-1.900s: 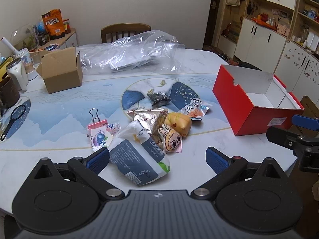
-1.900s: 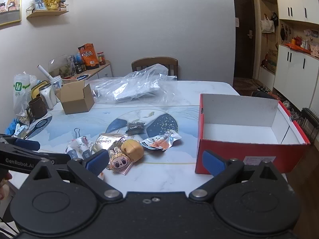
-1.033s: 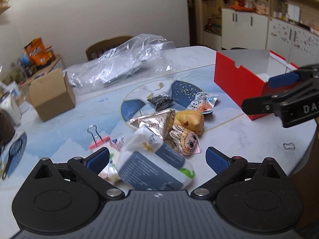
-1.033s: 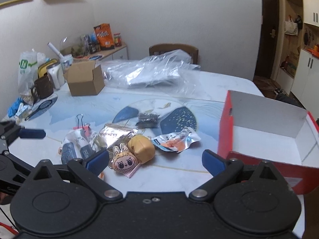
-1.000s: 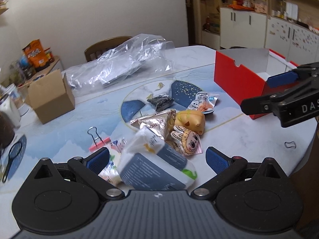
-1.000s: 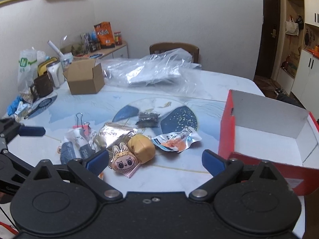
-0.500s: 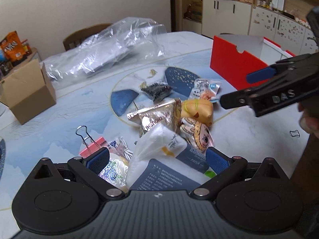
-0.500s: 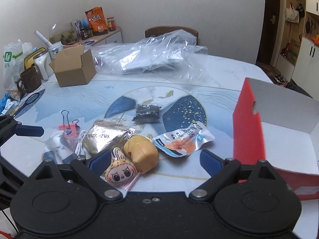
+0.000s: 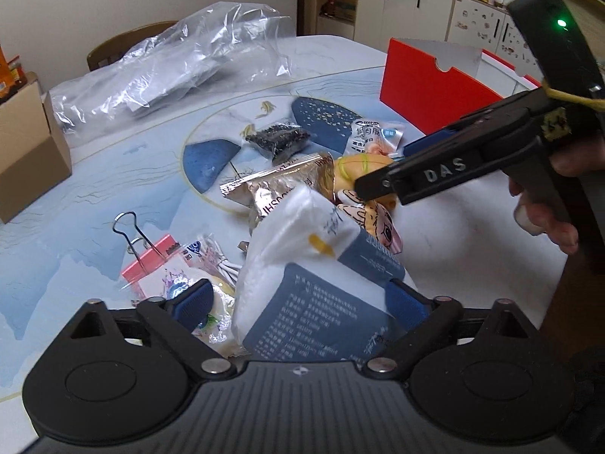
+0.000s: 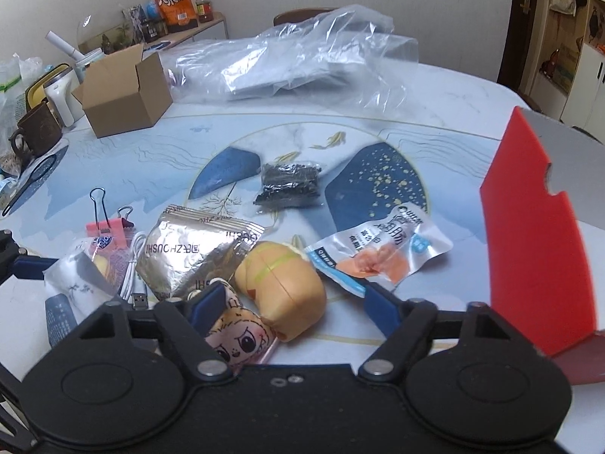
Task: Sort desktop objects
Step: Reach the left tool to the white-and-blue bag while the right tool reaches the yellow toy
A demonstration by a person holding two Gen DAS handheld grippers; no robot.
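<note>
A pile of small items lies mid-table. My left gripper [image 9: 298,299] is open, its fingers on either side of a white and blue tissue pack [image 9: 314,283]. My right gripper [image 10: 291,302] is open around a yellow-brown toy [image 10: 281,287] and the doll-face pouch [image 10: 238,336]; it shows from the side in the left wrist view [image 9: 382,183]. Around them lie a silver foil packet [image 10: 193,249], a snack pouch with orange contents [image 10: 378,255], a black bead bag [image 10: 289,183], a pink binder clip [image 10: 107,229] and a white USB cable [image 10: 132,268]. The red box [image 10: 537,242] stands at the right.
A brown cardboard box [image 10: 124,92] and a crumpled clear plastic bag [image 10: 302,60] sit at the table's far side. A mug [image 10: 34,132], a magnifier [image 10: 32,179] and kitchen items stand at far left. A chair [image 9: 124,43] is behind the table.
Both grippers have moved down and forward into the pile. The left now straddles the tissue pack; the right now straddles the yellow-brown toy. Neither has closed.
</note>
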